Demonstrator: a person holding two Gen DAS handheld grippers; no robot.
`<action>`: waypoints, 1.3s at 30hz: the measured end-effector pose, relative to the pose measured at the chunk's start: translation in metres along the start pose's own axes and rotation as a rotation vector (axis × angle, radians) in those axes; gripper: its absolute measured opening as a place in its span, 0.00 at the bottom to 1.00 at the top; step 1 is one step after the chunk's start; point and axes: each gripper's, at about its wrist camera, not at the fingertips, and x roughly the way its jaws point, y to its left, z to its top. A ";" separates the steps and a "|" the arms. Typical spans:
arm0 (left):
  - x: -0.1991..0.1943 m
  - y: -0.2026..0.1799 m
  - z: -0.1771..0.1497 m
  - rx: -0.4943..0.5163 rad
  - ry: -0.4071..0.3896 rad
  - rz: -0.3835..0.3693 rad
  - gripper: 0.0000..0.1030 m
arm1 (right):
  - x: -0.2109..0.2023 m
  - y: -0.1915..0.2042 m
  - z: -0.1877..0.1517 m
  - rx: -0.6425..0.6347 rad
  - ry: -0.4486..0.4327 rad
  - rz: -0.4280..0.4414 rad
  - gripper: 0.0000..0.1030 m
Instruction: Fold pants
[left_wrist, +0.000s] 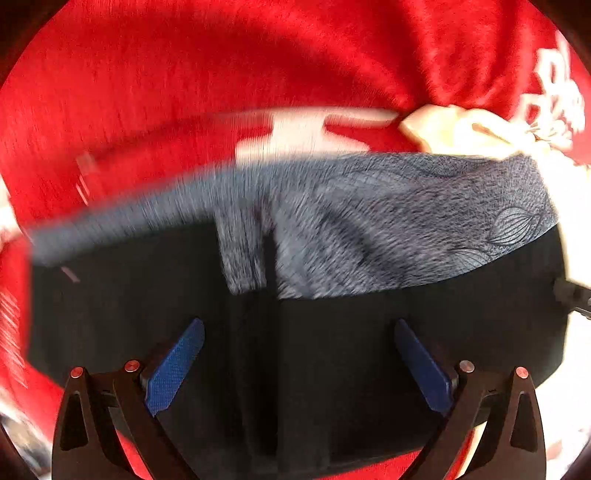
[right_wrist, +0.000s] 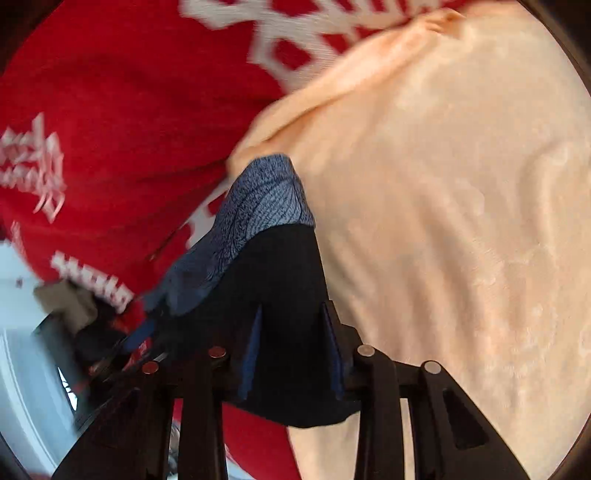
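two grippers over one pair of black pants (left_wrist: 369, 350) with a grey-blue leaf-print waistband (left_wrist: 388, 221), lying on a red blanket (left_wrist: 184, 92) with white pattern. left gripper (left_wrist: 299, 332) points down over the black fabric, jaws wide apart, blue pads (left_wrist: 177, 365) clear of the cloth, nothing between them. left view is motion-blurred, waistband runs across the middle, black part below it. peach fleece cloth (left_wrist: 461, 129) sits at upper right edge of the waistband. right gripper (right_wrist: 291, 314) has jaws partly apart with black pants fabric (right_wrist: 280, 280) between them; cannot tell if the pads press on it. in the right view the printed waistband (right_wrist: 258, 206) lies just ahead of the fingertips, peach fleece (right_wrist: 443, 221) fills the right side, red blanket (right_wrist: 129, 110) the left. left gripper (right_wrist: 136, 336) shows blurred at lower left.
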 end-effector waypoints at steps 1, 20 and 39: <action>0.000 0.007 -0.001 -0.042 0.002 -0.021 1.00 | -0.002 0.002 -0.001 -0.023 0.007 -0.034 0.33; -0.056 0.049 -0.041 -0.099 0.084 0.152 1.00 | 0.026 0.078 -0.017 -0.342 0.033 -0.303 0.55; -0.084 0.065 -0.062 -0.183 0.100 0.195 1.00 | 0.053 0.094 -0.025 -0.424 0.069 -0.396 0.61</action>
